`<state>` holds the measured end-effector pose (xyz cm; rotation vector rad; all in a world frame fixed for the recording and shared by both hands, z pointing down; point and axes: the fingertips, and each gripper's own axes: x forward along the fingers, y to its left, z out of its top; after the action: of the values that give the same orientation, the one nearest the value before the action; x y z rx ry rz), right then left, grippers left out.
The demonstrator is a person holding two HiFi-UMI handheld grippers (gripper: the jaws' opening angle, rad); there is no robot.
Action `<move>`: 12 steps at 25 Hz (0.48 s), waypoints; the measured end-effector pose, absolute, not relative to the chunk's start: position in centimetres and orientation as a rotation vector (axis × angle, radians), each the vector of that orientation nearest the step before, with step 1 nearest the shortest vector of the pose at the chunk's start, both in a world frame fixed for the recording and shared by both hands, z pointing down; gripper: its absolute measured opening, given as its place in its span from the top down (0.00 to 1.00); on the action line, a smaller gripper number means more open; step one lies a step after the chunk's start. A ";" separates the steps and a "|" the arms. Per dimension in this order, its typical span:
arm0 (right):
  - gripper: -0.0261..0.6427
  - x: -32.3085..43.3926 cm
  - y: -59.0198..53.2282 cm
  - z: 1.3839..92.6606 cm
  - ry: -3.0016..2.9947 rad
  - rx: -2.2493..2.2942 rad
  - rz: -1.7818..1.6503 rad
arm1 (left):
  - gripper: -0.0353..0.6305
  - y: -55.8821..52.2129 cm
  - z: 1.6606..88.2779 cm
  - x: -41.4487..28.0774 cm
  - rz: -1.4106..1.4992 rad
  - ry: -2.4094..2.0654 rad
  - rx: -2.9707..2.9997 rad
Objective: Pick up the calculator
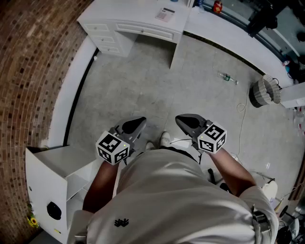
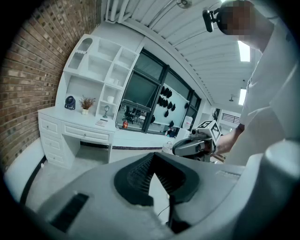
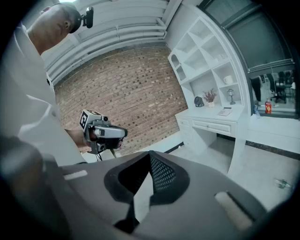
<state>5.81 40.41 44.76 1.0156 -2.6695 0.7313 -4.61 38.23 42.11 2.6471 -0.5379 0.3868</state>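
Note:
The calculator (image 1: 166, 14) is a small flat pale thing lying on the white desk (image 1: 128, 16) at the far end of the room. It also shows small on the desk top in the left gripper view (image 2: 101, 123) and the right gripper view (image 3: 225, 111). Both grippers hang in front of the person's body, far from the desk, above the grey floor. My left gripper (image 1: 138, 123) is shut with nothing in it, its ribbed pads (image 2: 140, 173) meeting at the tip. My right gripper (image 1: 183, 120) is likewise shut and empty, with its pads (image 3: 161, 173) together.
A plastic bottle (image 1: 228, 77) lies on the floor to the right. A round fan (image 1: 264, 91) stands by the right wall. A white cabinet (image 1: 47, 176) is at the person's left, along the brick wall. White shelves (image 2: 101, 65) rise over the desk.

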 end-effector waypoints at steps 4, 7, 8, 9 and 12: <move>0.95 8.2 39.5 45.3 -2.667 1.020 0.758 | 0.95 37.0 42.2 -2.4 0.403 -0.536 2.640; 0.95 9.8 38.2 45.7 -2.668 1.029 0.770 | 0.95 35.7 42.1 -0.7 0.410 -0.535 2.645; 0.95 10.3 37.8 46.0 -2.667 1.028 0.775 | 0.94 35.3 42.0 -0.2 0.409 -0.536 2.648; 0.95 10.7 37.3 46.3 -2.666 1.027 0.780 | 0.94 34.8 42.0 0.3 0.406 -0.538 2.650; 0.95 11.7 35.2 47.2 -2.660 1.048 0.796 | 0.94 33.1 42.2 1.4 0.404 -0.537 2.652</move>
<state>11.70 35.20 47.18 1.0485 -2.6597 0.7956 1.40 33.08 42.21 2.6516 -0.5374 0.4040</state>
